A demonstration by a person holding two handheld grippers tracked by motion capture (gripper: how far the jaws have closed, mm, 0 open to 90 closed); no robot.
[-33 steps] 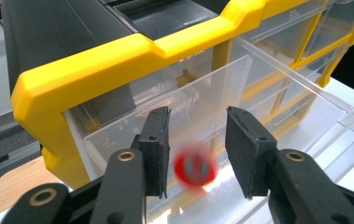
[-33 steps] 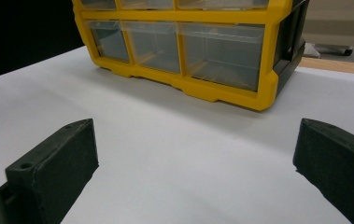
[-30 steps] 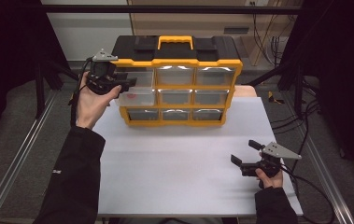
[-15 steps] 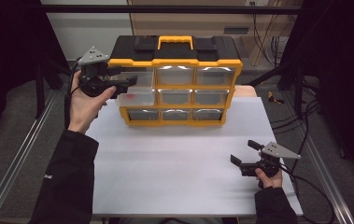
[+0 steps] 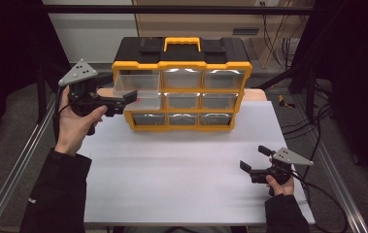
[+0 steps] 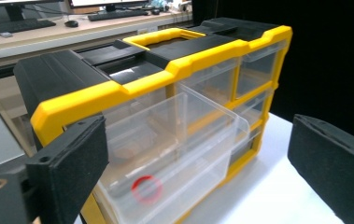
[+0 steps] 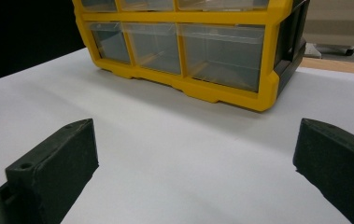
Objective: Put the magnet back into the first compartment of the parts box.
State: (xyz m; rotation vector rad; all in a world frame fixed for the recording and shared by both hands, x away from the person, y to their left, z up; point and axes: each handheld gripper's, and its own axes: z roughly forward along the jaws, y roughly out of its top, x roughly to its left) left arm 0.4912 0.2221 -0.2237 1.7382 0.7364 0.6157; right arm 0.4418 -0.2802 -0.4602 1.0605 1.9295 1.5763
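A yellow and black drawer organizer [image 5: 181, 58] stands at the back of the white table [image 5: 181, 165]. Its top left clear drawer [image 5: 135, 82] is pulled out. My left gripper [image 5: 121, 88] hovers at the organizer's left front corner and points at that drawer [image 6: 188, 126]. Its jaws have just been opening, and the left gripper [image 6: 198, 135] now stands wide with the pads clear of the plastic. A small red ring [image 6: 146, 189] shows through the clear drawer below. My right gripper [image 5: 254, 162] rests open at the table's front right, with nothing between its jaws [image 7: 195, 140].
The other clear drawers [image 5: 201, 99] are pushed in. A metal rail [image 5: 21, 160] runs along the table's left side, and cables [image 5: 317, 145] trail off at the right. White tabletop lies between the organizer [image 7: 184, 46] and the front edge.
My left gripper has opened and drawn back to the left and toward me, away from the top left drawer it was at. The right gripper has not moved.
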